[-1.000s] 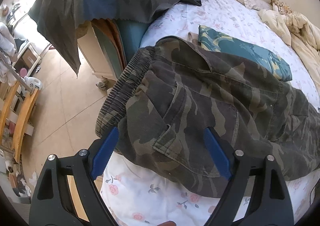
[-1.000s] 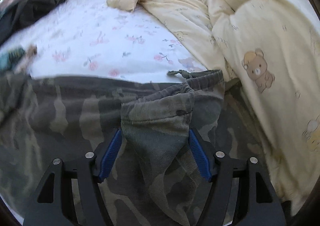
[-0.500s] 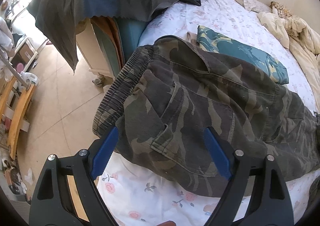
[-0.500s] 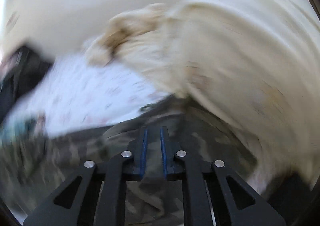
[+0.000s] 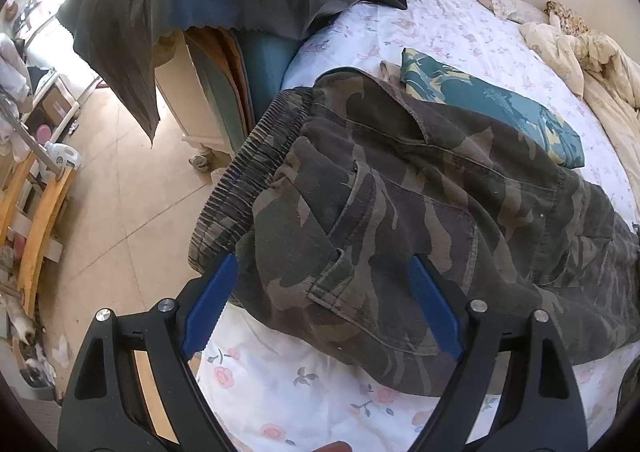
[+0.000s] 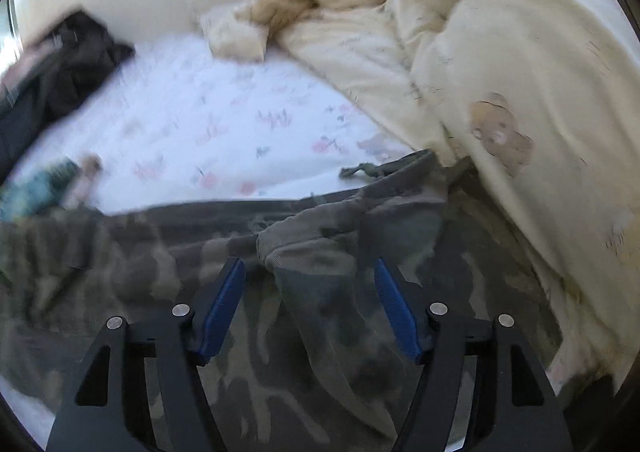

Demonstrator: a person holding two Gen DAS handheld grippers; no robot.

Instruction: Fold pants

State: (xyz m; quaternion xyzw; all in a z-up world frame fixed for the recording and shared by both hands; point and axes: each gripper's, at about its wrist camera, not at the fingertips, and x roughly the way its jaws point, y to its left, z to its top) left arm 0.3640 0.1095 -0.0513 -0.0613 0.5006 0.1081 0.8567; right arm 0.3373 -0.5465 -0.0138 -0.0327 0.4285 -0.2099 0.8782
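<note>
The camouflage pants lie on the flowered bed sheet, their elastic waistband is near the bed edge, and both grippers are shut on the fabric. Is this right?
Not quite. The camouflage pants do lie on the flowered bed sheet, elastic waistband near the edge. But each wrist view shows its gripper open: the left gripper and the right gripper have jaws spread wide over the fabric, gripping nothing.

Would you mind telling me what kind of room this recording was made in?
Most likely a lived-in home bedroom. The camouflage pants lie on a bed with a floral sheet, a cream blanket with teddy bears is bunched by the wall, and a tiled floor shows beside the bed.
</note>
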